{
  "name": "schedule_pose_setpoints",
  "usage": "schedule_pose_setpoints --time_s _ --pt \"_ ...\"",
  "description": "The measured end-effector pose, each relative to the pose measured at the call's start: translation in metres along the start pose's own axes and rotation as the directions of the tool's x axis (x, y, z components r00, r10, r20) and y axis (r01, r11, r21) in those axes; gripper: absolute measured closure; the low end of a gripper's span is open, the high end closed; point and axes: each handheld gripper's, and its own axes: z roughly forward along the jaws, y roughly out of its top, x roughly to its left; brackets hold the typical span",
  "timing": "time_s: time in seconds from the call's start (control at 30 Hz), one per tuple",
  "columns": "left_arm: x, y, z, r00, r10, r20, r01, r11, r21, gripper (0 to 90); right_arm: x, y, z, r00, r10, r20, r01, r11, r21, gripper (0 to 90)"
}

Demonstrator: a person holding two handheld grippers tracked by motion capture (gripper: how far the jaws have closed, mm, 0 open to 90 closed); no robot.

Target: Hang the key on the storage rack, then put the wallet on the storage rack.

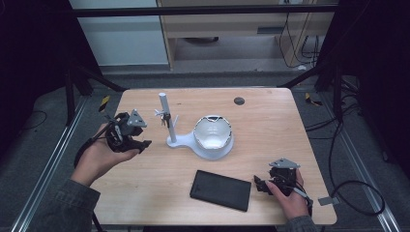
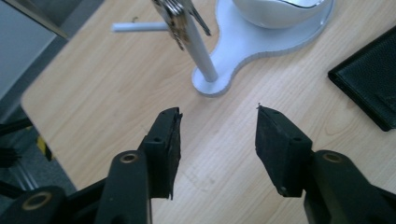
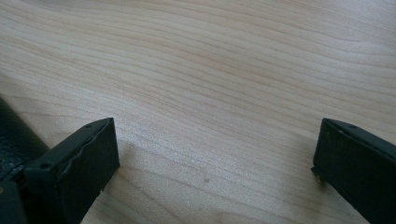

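Here, a bunch of keys (image 1: 163, 117) hangs on a white stand (image 1: 167, 121) left of centre in the high view, its base carrying a white bowl (image 1: 212, 133). The left gripper (image 1: 129, 135), fingers spread and empty, hovers just left of the stand. The right gripper (image 1: 271, 183), fingers likewise spread, rests at lower right beside a black wallet (image 1: 221, 190) on the desk (image 1: 270, 125). Judged light, rigid and slippery, the keys are best pinched at the ring.
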Motion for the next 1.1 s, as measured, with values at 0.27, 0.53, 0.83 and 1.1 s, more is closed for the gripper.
schedule_pose_setpoints --time_s 0.27,0.53,0.83,1.1 --pt "-0.023 -0.015 0.024 0.9993 -0.013 0.036 0.013 0.9998 -0.014 28.8 0.0 0.0 0.0 1.0 0.0 0.0 0.0 1.0 0.0 0.4" --pt "-0.046 -0.037 0.05 0.9946 -0.025 0.101 0.034 0.9953 -0.091 9.7 0.0 0.0 0.0 1.0 0.0 0.0 0.0 1.0 0.0 0.4" --pt "-0.074 -0.052 0.074 0.9838 -0.04 0.175 0.068 0.9857 -0.154 12.3 -0.001 0.001 -0.005 1.0 0.001 -0.006 -0.001 1.0 -0.005 4.7" --pt "-0.102 -0.069 0.089 0.9724 -0.08 0.22 0.133 0.9611 -0.242 20.5 0.0 -0.003 -0.028 0.9998 -0.015 -0.016 0.013 0.997 -0.082 7.6"
